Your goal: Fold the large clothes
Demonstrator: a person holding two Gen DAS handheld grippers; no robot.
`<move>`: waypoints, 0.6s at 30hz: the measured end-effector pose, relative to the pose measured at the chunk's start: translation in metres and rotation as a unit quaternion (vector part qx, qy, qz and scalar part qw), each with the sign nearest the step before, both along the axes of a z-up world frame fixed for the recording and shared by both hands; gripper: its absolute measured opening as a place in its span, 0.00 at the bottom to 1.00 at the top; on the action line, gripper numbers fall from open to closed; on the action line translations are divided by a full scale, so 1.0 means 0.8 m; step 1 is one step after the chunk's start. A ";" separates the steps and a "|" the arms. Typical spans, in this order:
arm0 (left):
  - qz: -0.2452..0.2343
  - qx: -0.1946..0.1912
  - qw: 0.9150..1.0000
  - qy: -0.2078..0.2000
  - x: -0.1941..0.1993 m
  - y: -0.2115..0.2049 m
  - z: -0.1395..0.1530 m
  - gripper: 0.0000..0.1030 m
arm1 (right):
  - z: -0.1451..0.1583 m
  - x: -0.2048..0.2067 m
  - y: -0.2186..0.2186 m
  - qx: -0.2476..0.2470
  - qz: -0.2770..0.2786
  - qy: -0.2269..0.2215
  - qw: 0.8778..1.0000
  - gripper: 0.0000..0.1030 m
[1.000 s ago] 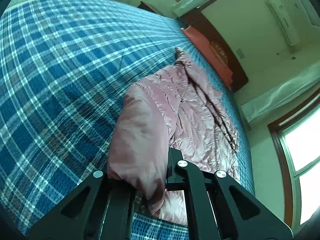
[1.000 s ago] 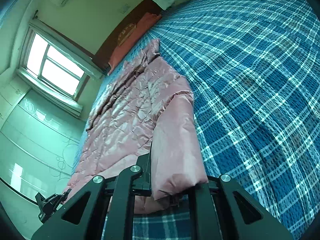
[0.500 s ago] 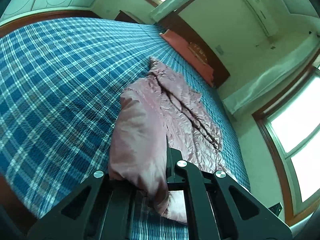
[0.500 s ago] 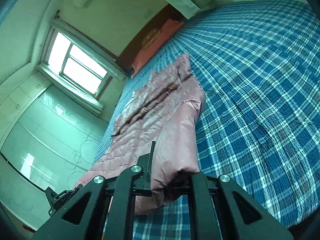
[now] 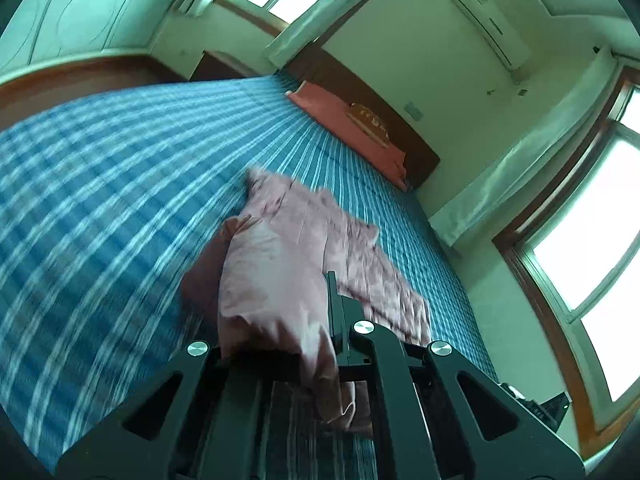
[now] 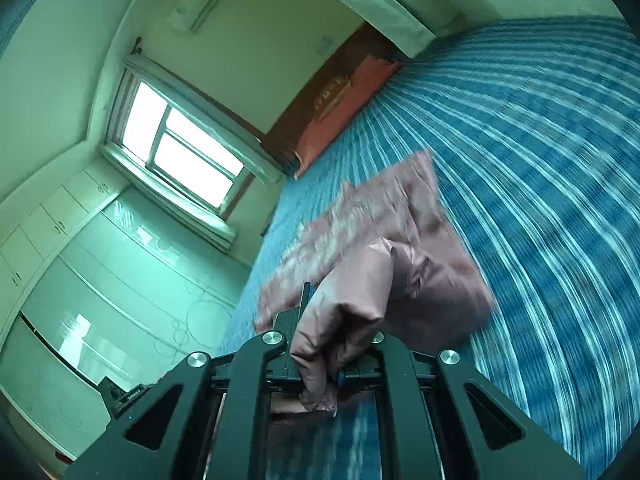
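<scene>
Left wrist view: the left gripper point(image 5: 316, 360) is clamped on one near edge of the pink jacket point(image 5: 288, 280). The right gripper point(image 6: 320, 364) is clamped on another. The near part is raised off the blue plaid bed cover point(image 5: 100, 208); the far part rests on it. For a clean fold, both edges are best carried level, evenly tensioned, and laid squarely over the far part before release.

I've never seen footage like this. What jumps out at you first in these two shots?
A shiny pink padded jacket fills the middle of both views, its near edge bunched and pinched in the black left gripper and right gripper. It lies across a big blue plaid bedspread, streaked with motion blur. Beyond the bed, bright windows glow, and an orange pillow lies by the dark headboard.
</scene>
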State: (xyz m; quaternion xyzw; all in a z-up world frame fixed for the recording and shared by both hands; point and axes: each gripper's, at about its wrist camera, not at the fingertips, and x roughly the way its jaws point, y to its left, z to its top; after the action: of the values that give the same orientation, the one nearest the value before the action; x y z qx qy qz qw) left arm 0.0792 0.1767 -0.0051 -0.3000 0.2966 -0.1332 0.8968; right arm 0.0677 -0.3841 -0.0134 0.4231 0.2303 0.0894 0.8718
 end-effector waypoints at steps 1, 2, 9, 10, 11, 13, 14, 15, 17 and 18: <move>0.002 0.006 1.000 -0.001 0.020 -0.004 0.004 0.04 | 0.003 0.012 -0.001 -0.002 -0.002 0.000 1.000 0.09; 0.005 0.010 1.000 -0.001 0.047 -0.008 0.007 0.04 | 0.007 0.038 -0.005 -0.004 -0.003 0.002 1.000 0.09; 0.016 0.060 0.998 0.027 0.210 -0.043 -0.001 0.04 | 0.007 0.198 -0.029 -0.022 -0.018 0.021 0.999 0.09; 0.017 0.069 0.997 0.034 0.232 -0.049 -0.006 0.04 | 0.002 0.221 -0.032 -0.028 -0.022 0.030 0.999 0.09; 0.019 0.080 0.996 0.040 0.254 -0.055 -0.012 0.04 | -0.003 0.237 -0.035 -0.032 -0.025 0.036 0.999 0.09; 0.026 0.102 0.993 0.050 0.297 -0.068 -0.025 0.04 | -0.020 0.281 -0.043 -0.036 -0.030 0.055 0.997 0.09; 0.027 0.110 0.992 0.054 0.311 -0.071 -0.031 0.04 | -0.026 0.296 -0.047 -0.037 -0.032 0.062 0.997 0.09; 0.030 0.118 0.991 0.059 0.330 -0.074 -0.038 0.04 | -0.035 0.312 -0.052 -0.038 -0.033 0.070 0.996 0.09; 0.032 0.130 0.989 0.069 0.360 -0.078 -0.053 0.04 | -0.052 0.349 -0.058 -0.043 -0.033 0.087 0.995 0.09; 0.033 0.137 0.987 0.072 0.373 -0.079 -0.061 0.04 | -0.057 0.358 -0.058 -0.046 -0.033 0.092 0.994 0.09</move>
State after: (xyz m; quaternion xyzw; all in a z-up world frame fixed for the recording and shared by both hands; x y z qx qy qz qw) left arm 0.3776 0.1135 -0.0537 -0.1928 0.3660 -0.0397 0.9096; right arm 0.3539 -0.4307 -0.0594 0.3963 0.2995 0.0110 0.8679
